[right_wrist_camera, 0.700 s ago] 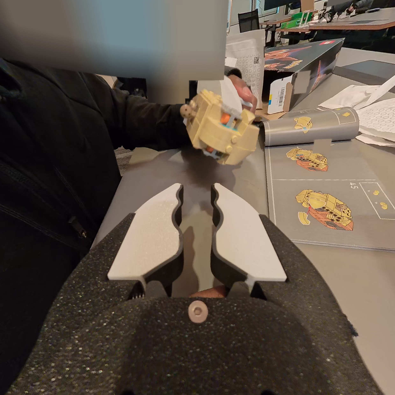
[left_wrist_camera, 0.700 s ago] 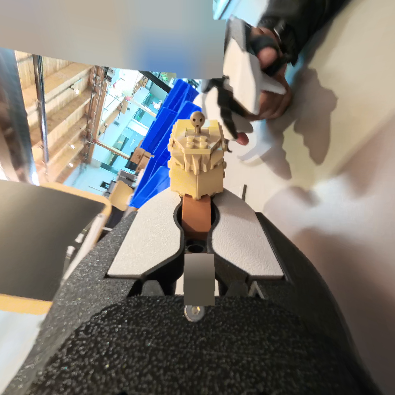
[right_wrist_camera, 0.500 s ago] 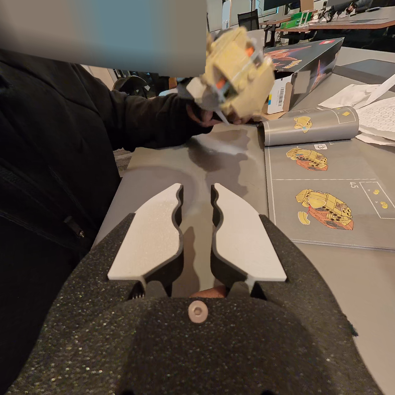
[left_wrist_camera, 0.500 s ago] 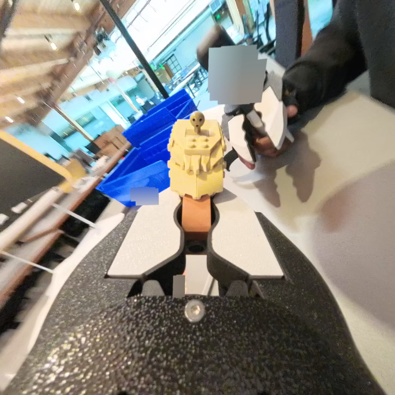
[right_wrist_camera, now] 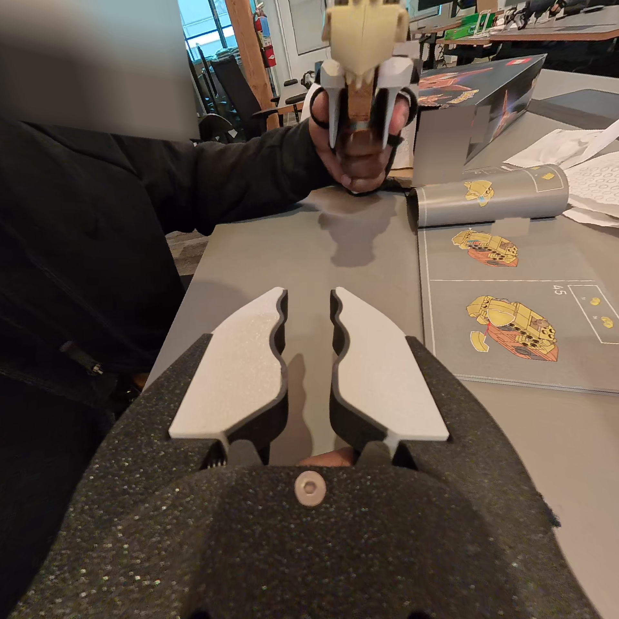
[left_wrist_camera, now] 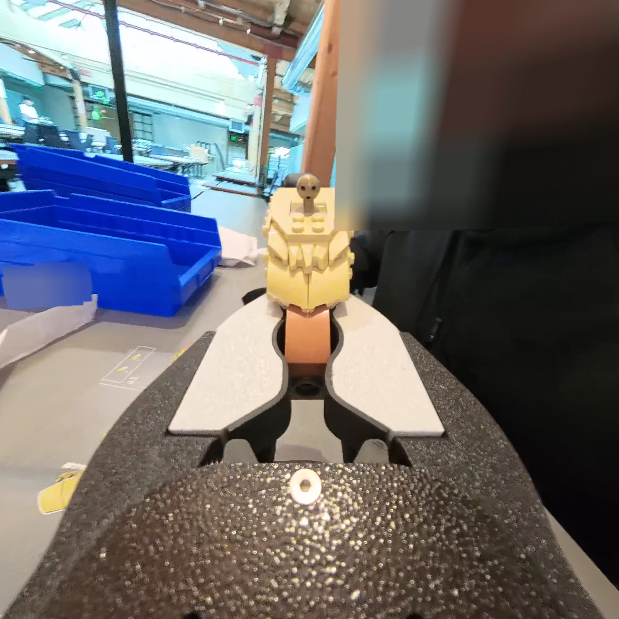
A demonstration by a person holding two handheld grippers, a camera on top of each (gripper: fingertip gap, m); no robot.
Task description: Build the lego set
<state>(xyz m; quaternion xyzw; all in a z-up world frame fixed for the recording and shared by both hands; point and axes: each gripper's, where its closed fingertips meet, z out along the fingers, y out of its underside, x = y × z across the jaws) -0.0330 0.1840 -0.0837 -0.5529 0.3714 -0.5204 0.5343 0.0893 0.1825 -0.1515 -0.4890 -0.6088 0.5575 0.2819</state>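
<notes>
Setting: large open workshop or lab hall, converted-industrial look. Exposed timber ceiling beams (left_wrist_camera: 214,30) and wooden posts (left_wrist_camera: 318,100); a black steel column (left_wrist_camera: 117,83). Rows of work tables (left_wrist_camera: 231,177) recede into the background. Blue plastic parts bins (left_wrist_camera: 110,254) stacked on the grey table (right_wrist_camera: 301,261). Black office chairs (right_wrist_camera: 234,97) and a red fire extinguisher (right_wrist_camera: 266,37) on a post. Far benches are blurred, probably cluttered with equipment.

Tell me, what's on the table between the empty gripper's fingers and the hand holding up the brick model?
Nothing but bare grey table and the model's shadow lies between the right gripper and that hand, seen in the right wrist view.
</notes>
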